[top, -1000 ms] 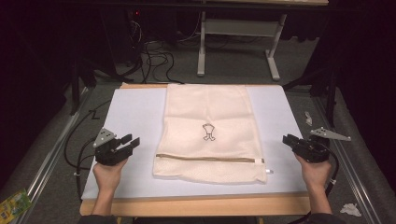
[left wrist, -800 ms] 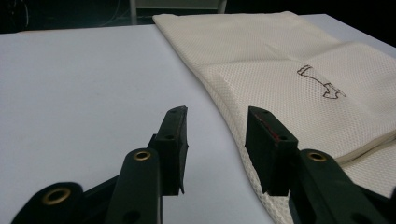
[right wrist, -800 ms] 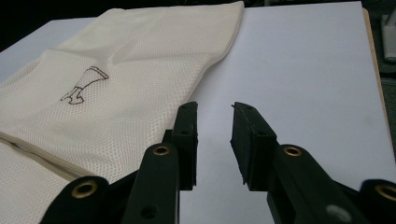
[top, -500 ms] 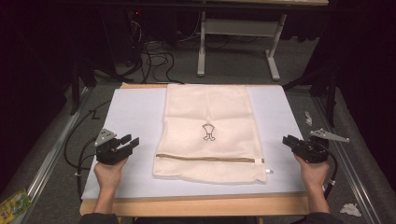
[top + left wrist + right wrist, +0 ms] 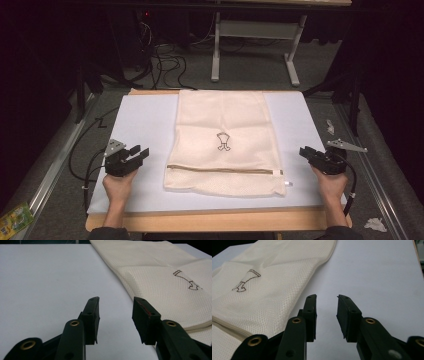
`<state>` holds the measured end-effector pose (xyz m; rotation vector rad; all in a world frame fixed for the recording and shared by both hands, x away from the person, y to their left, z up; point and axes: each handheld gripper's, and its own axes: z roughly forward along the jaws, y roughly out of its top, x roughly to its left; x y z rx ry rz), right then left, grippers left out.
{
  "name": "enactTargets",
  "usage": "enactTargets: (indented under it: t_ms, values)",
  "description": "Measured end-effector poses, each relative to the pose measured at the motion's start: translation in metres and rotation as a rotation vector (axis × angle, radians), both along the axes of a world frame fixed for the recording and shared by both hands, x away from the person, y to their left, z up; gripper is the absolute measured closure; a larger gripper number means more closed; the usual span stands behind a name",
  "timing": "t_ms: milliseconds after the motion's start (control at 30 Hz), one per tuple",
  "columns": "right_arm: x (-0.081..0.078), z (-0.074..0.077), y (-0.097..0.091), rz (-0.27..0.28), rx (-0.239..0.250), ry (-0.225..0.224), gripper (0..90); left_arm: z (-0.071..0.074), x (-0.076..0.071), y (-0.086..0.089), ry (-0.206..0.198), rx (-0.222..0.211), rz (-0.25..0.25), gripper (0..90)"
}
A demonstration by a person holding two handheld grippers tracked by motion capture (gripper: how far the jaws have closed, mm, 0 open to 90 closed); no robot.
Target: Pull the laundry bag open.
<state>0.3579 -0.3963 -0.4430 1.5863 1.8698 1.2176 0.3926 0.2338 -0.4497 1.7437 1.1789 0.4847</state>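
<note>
Two grippers, left (image 5: 134, 155) and right (image 5: 311, 153), flank the untouched mesh laundry bag (image 5: 225, 142), jaws parted and empty, work not begun.

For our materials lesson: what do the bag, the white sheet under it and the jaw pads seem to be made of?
Bag: cream mesh fabric, likely synthetic; the gripper views show a fine open weave, with a zip across it near the person's end.
Sheet: smooth, matt, white, perhaps paper or foam board; no grain shows.
Pads: black, matt, probably rubber or foam; their edges look soft and slightly worn.
</note>
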Motion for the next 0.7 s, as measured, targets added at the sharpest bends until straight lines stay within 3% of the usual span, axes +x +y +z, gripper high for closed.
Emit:
enactTargets:
  t_ms: [700]
  values:
    - [0.009, -0.013, 0.006, -0.012, -0.020, 0.017, 69.2, -0.017, 0.010, -0.011, 0.016, 0.026, 0.010, 55.9]
